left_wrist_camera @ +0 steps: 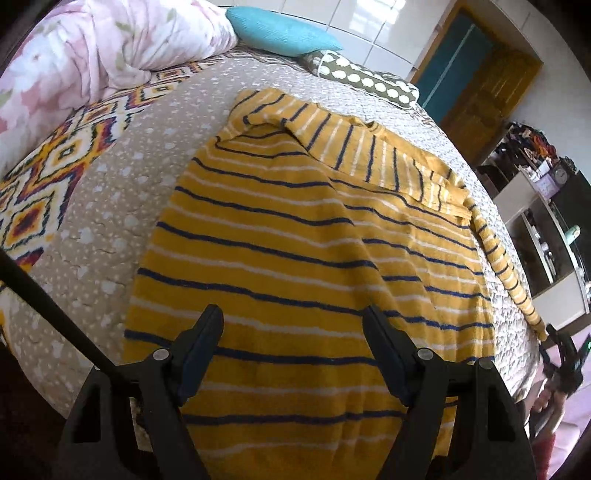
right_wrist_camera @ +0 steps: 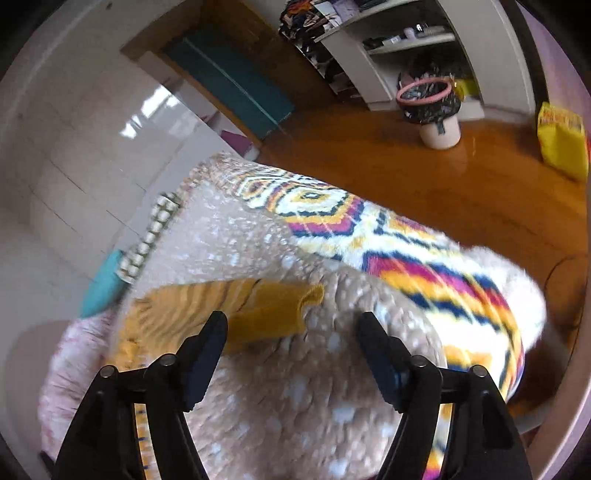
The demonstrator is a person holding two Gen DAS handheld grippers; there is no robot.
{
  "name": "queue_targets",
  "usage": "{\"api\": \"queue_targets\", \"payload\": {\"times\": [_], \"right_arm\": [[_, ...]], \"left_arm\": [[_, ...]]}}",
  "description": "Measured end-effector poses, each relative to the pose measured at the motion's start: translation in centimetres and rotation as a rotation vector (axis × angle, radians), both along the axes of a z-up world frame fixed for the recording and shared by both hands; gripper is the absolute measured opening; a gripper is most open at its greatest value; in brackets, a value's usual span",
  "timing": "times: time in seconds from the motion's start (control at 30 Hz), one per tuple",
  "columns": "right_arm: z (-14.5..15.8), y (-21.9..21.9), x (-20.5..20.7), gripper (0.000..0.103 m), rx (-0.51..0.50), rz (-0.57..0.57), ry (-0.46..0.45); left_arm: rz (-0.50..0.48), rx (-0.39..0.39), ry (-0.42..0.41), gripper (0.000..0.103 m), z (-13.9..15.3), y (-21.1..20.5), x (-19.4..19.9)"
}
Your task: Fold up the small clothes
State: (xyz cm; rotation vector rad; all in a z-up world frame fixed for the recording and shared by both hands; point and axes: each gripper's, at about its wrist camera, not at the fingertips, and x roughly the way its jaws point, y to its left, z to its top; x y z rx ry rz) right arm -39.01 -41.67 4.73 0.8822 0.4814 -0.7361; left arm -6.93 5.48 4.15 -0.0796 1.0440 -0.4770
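A yellow long-sleeved top (left_wrist_camera: 295,236) with navy and white stripes lies spread on the bed. One sleeve is folded across its upper part, the other sleeve (left_wrist_camera: 506,266) trails off to the right edge. My left gripper (left_wrist_camera: 293,321) is open and empty just above the top's lower part. My right gripper (right_wrist_camera: 291,326) is open and empty above the bedspread; the yellow sleeve cuff (right_wrist_camera: 273,310) lies just beyond its left finger. The right wrist view is blurred.
The bed has a beige speckled spread (left_wrist_camera: 110,206) and a patterned blanket (right_wrist_camera: 406,251). A pink floral duvet (left_wrist_camera: 92,55), a teal pillow (left_wrist_camera: 280,33) and a dotted pillow (left_wrist_camera: 369,81) lie at the head. A bin (right_wrist_camera: 436,110), shelves and a yellow bag (right_wrist_camera: 561,140) stand on the wooden floor.
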Motion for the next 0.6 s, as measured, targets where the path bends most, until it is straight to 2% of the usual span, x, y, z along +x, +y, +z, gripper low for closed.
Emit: {"api": "queue_targets", "payload": {"times": [0.07, 0.17, 0.27, 0.33, 0.37, 0.4, 0.43, 0.5, 0.53, 0.6], "right_arm": [[0.8, -0.1, 2.1, 0.013, -0.005, 0.065, 0.029], [4.8, 1.2, 6.1, 0.011, -0.054, 0.139, 0.017], [8.9, 3.9, 10.7, 0.010, -0.058, 0.280, -0.093], [11.3, 7.2, 14.7, 0.014, -0.034, 0.450, -0.196], [12.0, 8.6, 16.3, 0.023, 0.009, 0.572, -0.274], [12.6, 10.2, 17.9, 0.044, 0.068, 0.708, -0.347], [13.4, 11.7, 18.9, 0.052, 0.079, 0.791, -0.388], [14.8, 13.6, 19.1, 0.064, -0.041, 0.789, -0.372], [15.1, 14.2, 19.0, 0.066, -0.130, 0.758, -0.320], [14.7, 14.4, 19.2, 0.067, -0.213, 0.711, -0.209]], "left_arm": [[-0.007, -0.010, -0.010, 0.077, 0.2, 0.0, -0.2], [-0.006, -0.016, -0.011, 0.077, 0.2, 0.2, -0.2], [0.000, -0.036, -0.001, 0.076, 0.2, 0.7, -0.3], [0.004, -0.051, -0.003, 0.077, 0.5, 1.3, -0.5], [0.006, -0.054, -0.006, 0.076, 0.6, 1.6, -0.6], [0.011, -0.057, -0.010, 0.077, 0.8, 2.0, -0.6], [0.017, -0.060, -0.014, 0.077, 1.0, 2.4, -0.6], [0.030, -0.069, -0.017, 0.077, 1.2, 3.3, -0.6], [0.037, -0.072, -0.017, 0.077, 1.1, 3.7, -0.5], [0.049, -0.073, -0.013, 0.077, 0.9, 4.4, -0.3]]}}
